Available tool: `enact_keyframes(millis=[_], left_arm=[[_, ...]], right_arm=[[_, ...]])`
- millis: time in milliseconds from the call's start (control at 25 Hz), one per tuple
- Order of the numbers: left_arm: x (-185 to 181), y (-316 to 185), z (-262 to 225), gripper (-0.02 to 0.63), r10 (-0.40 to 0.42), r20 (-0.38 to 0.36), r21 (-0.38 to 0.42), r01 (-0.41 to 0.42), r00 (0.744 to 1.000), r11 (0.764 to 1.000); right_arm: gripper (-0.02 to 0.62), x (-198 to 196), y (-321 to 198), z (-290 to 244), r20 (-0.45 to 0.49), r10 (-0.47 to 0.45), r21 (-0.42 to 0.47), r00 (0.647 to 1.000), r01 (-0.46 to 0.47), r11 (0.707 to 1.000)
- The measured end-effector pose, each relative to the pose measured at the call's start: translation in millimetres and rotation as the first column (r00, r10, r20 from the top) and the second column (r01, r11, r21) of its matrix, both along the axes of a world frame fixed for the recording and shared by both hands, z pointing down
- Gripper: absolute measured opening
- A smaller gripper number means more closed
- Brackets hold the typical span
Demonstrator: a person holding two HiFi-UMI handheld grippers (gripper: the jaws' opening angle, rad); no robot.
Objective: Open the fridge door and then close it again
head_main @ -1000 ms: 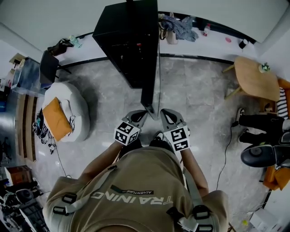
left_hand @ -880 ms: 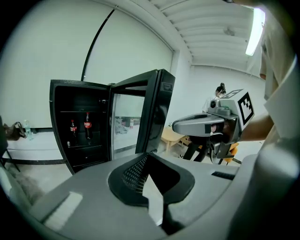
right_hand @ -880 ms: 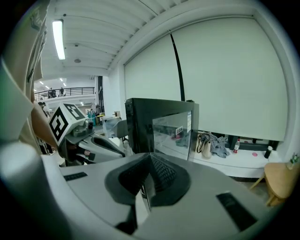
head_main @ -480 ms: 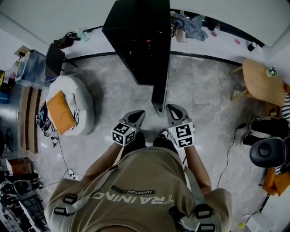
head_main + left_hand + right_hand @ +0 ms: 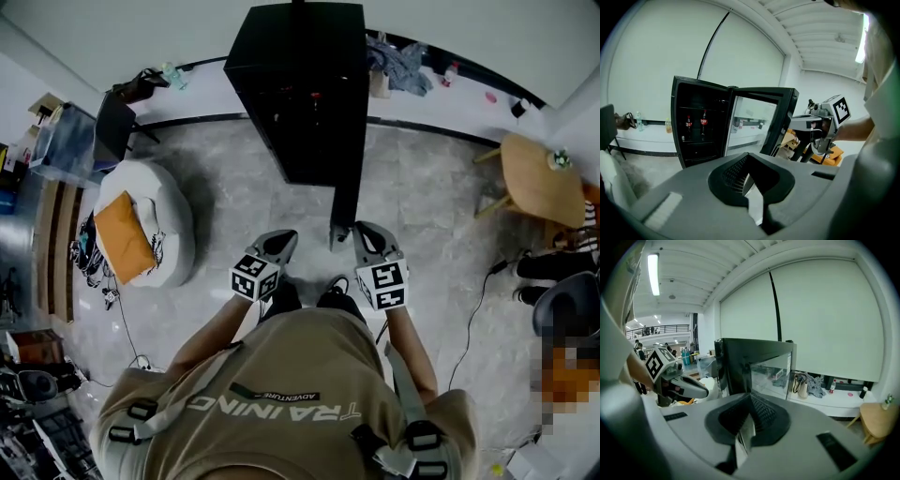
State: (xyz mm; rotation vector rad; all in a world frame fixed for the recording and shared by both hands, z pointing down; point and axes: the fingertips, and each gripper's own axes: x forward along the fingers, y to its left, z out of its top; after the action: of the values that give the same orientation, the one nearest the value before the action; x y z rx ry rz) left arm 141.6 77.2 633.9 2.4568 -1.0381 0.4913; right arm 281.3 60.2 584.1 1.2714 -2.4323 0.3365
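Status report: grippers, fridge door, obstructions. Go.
Grippers: left gripper shut, empty; right gripper shut, empty. The fridge door stands open, free edge between both grippers. Nothing seen blocking its swing.

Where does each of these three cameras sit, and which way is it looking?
Head view: on the person's head, looking down on fridge, open door, left gripper, right gripper, shoulders.
Left gripper view: on the left gripper, facing the fridge's inside; right gripper and forearm show.
Right gripper view: on the right gripper, facing the door's glass; left gripper shows.
All three share the door.
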Motion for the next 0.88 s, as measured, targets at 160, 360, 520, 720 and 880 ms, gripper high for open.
enact_keyframes(millis=[160,360,520,720,880], left_arm=[[-10,-10,-7,0.000,-0.010,-0.026,0.016,0.010,1.000,1.000],[-21,-20,-10,0.000,-0.001,-0.031,0.015,0.002,1.000,1.000],[-33,-27,-8,0.000,-0.006,-0.029,0.008,0.006,1.000,1.000],[-56,-43,-13,0.000,-0.035,-0.036,0.018,0.036,0.999,0.999],[-70,-55,-16,0.000,-0.054,-0.036,0.034,0.056,0.998,0.998]], right_arm=[[-0.005,-4,-2,-2,-0.002,0.018,-0.009,1.000,-0.018,1.000],[-0.004,-14,-5,-3,-0.011,0.029,-0.008,1.000,-0.029,1.000],[-0.005,-24,-8,-3,-0.011,0.032,-0.020,0.999,-0.033,0.999],[-0.005,-43,-15,-6,-0.007,0.019,-0.006,1.000,-0.019,1.000],[-0.003,-54,-22,-9,-0.005,0.005,0.007,1.000,-0.005,1.000]])
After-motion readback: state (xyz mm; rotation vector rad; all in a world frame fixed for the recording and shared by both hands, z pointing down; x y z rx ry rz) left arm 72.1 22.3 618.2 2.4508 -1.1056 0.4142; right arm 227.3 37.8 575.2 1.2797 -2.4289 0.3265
